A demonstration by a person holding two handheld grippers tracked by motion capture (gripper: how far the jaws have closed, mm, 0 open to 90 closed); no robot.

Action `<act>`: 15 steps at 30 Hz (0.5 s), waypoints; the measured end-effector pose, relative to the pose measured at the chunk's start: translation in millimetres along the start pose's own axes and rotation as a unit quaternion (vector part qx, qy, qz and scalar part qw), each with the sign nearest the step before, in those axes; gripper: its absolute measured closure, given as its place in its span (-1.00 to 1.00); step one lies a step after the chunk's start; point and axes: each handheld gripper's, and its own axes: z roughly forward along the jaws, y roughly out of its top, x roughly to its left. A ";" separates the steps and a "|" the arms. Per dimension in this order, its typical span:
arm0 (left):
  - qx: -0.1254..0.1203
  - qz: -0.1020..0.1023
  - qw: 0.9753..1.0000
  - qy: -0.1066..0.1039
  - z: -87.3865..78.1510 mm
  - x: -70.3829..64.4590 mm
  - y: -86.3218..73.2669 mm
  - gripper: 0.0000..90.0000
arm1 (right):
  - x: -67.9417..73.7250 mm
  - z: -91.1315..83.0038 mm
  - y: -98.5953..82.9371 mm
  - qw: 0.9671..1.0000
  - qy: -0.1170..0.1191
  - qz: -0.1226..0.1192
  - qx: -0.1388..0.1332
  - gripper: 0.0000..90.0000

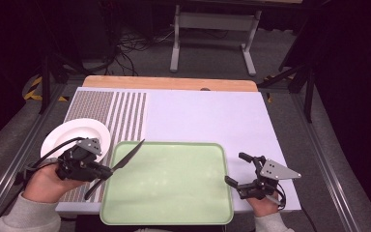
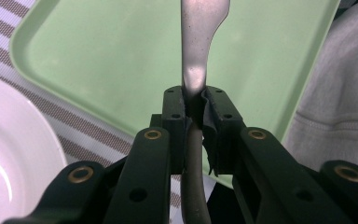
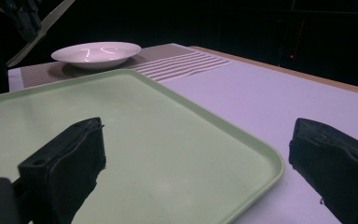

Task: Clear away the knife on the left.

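A left gripper [image 1: 107,170], at eight o'clock on the table, clamps a knife [image 1: 125,158] by its handle; the blade points toward one o'clock over the corner of a green tray [image 1: 174,193]. A white plate [image 1: 72,135] sits at nine o'clock. The right gripper [image 1: 235,169], at four o'clock, has its jaws spread wide, holding nothing.

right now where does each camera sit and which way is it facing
High view: above the person's side, looking forward and down on the tray, plate, both hands.
Left gripper view: rides the left gripper, looking along jaws clamping the knife over the tray.
Right gripper view: rides the right gripper, low, open jaws facing across the tray.
All share tray and plate.
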 end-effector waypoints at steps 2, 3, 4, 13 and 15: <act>-0.005 -0.001 1.000 -0.003 3.8 -1.0 0.7 0.78 | 0.3 0.3 0.3 1.000 0.001 0.001 0.001 -0.91; -0.006 -0.001 1.000 -0.002 5.2 -1.1 0.9 0.78 | 0.4 0.4 0.2 1.000 0.001 0.001 0.000 -0.91; -0.007 -0.001 1.000 -0.001 5.9 -1.6 1.3 0.78 | 0.4 0.4 0.1 1.000 0.001 0.001 0.001 -0.91; -0.015 0.009 1.000 -0.012 11.6 -8.5 7.9 0.78 | 0.0 1.0 -0.5 1.000 0.003 0.002 0.001 -0.91; -0.015 0.007 1.000 -0.015 13.9 -10.0 9.8 0.78 | -0.2 1.6 -0.8 1.000 0.003 0.002 0.003 -0.91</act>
